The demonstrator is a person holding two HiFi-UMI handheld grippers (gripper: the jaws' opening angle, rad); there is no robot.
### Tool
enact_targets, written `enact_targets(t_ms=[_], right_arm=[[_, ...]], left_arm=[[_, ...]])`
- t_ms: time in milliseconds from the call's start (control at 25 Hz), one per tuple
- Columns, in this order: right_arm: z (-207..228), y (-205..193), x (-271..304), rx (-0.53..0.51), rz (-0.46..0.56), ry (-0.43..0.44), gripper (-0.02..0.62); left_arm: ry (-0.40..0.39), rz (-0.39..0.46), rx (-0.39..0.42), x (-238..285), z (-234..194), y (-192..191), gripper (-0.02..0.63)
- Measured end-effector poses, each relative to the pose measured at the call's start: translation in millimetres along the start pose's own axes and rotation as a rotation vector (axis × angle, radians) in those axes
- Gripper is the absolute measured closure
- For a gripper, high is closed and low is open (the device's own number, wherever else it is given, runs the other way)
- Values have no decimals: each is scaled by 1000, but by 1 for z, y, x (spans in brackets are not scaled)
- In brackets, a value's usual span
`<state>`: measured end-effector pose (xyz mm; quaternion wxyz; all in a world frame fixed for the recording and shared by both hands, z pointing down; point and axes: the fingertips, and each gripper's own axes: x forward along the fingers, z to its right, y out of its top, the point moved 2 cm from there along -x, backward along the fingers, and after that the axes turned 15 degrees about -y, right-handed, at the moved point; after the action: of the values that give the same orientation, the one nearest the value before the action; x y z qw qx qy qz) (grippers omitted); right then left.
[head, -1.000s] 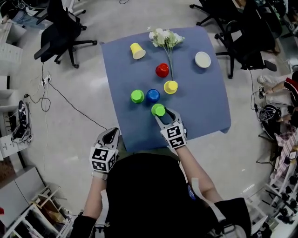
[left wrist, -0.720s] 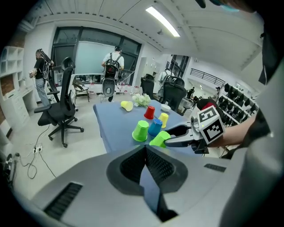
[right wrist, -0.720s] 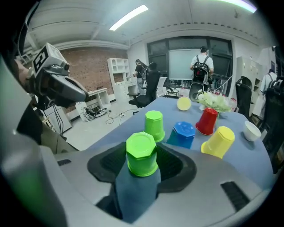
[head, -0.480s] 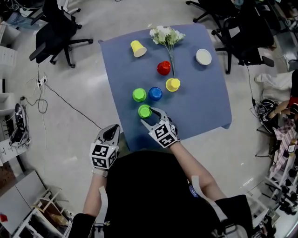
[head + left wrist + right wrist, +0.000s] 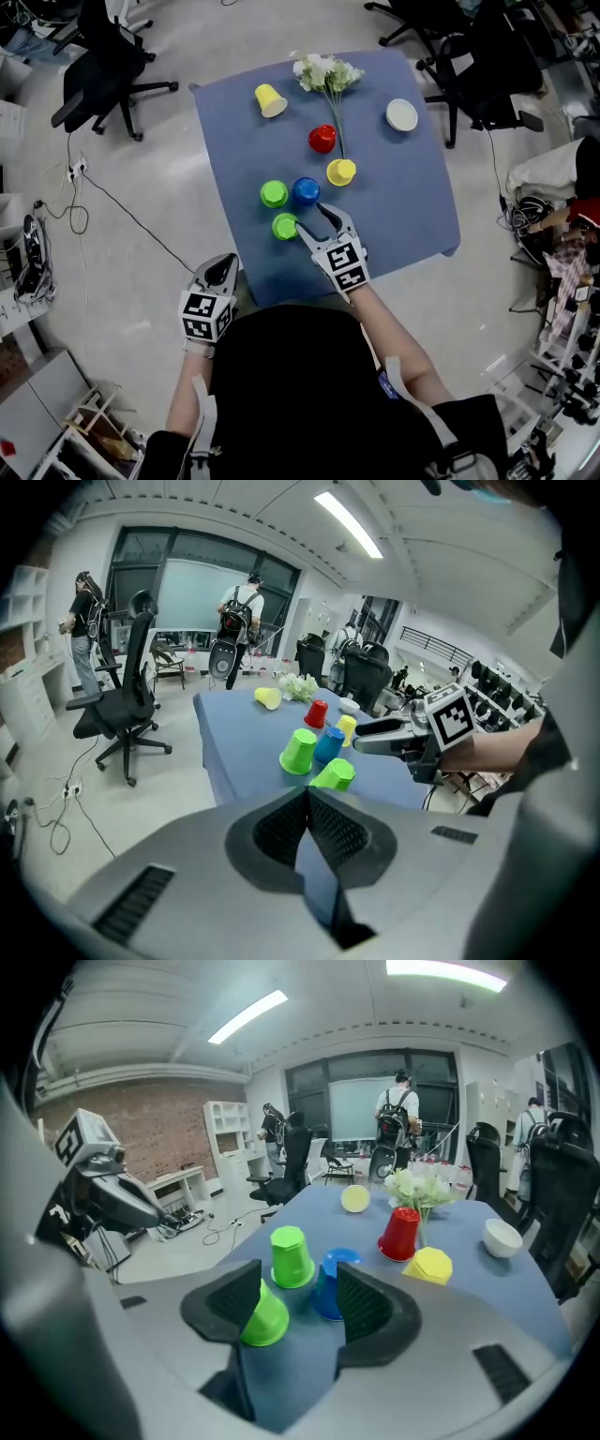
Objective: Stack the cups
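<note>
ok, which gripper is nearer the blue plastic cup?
Right. Right gripper, jaws just opened, empty, sits just short of the blue plastic cup; shut left gripper hangs off the table edge.

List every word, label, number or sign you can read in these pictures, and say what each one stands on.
No readable words, labels or numbers in any view.
Left marker cube and right marker cube: black-and-white square patterns only, no letters or digits.
Red cup, blue cup and the other cups: plain, no print.
White bowl: plain.
Anything in the room behind is too small or blurred to read.
</note>
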<state>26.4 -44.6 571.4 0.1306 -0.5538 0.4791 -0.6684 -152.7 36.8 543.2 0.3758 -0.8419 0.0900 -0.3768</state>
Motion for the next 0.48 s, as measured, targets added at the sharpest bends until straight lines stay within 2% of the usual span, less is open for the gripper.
enact_targets(t_ms=[160, 480], right_arm=[[25, -3, 20, -3, -23, -60, 336], [35, -15, 60, -4, -97, -73, 336]], left_arm=[[20, -1, -18, -4, 1, -6, 595], [65, -8, -69, -18, 3, -28, 595]])
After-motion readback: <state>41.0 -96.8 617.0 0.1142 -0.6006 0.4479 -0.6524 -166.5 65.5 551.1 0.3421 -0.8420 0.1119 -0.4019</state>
